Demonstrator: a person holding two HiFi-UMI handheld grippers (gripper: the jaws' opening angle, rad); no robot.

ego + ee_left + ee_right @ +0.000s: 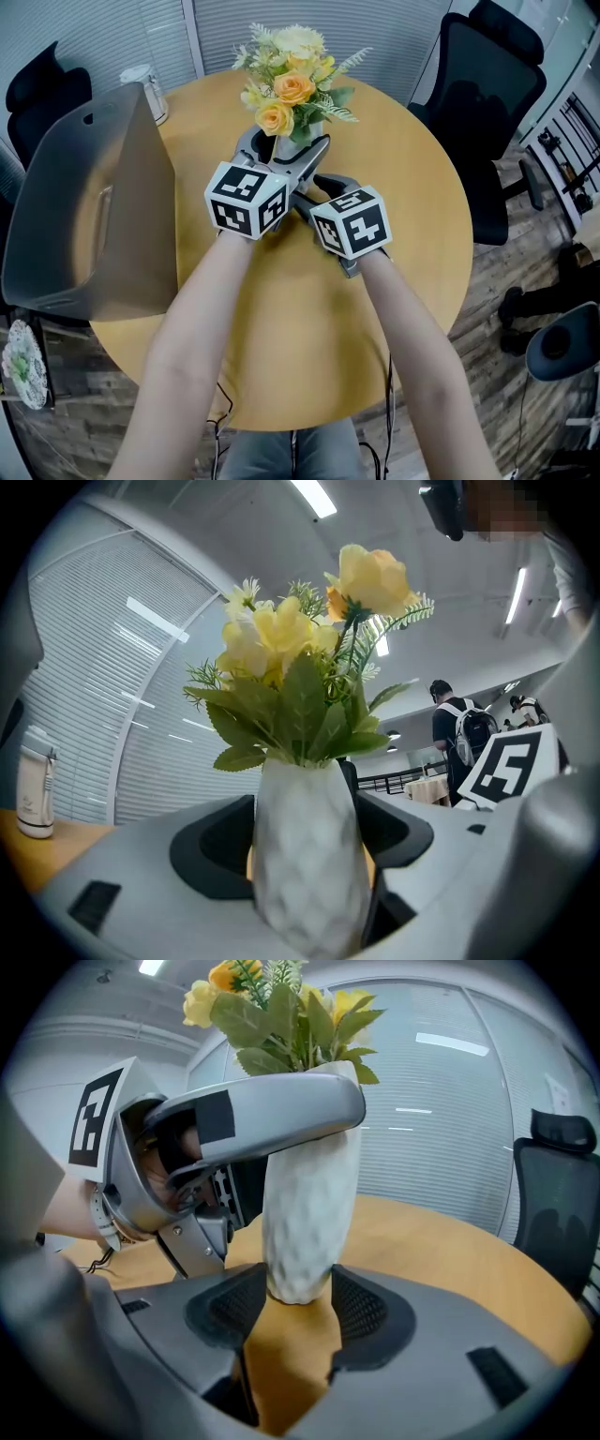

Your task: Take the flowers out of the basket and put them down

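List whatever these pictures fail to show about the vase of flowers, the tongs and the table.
- Vase body, head view: mostly hidden under the flowers and the left tongs.
- Vase base, left gripper view: hidden behind the tongs' own body.
- Whether the base touches the table, right gripper view: cannot tell.
- Bottle label, left gripper view: too small to read.

- Basket (pixel 112 187) fills the table's (pixel 422 234) 9 o'clock side; its tall wall blocks that way.
- Bottle (pixel 150 92) stands at the 11 o'clock edge.
- Vase (pixel 307 131) at 12 o'clock, with the left gripper (pixel 309 855) and right gripper (pixel 300 1307) clamped on it, crowds the middle.
- Bare top from 1 to 4 o'clock is open.
- Chair (pixel 487 112) stands beyond the rim at 2 o'clock.
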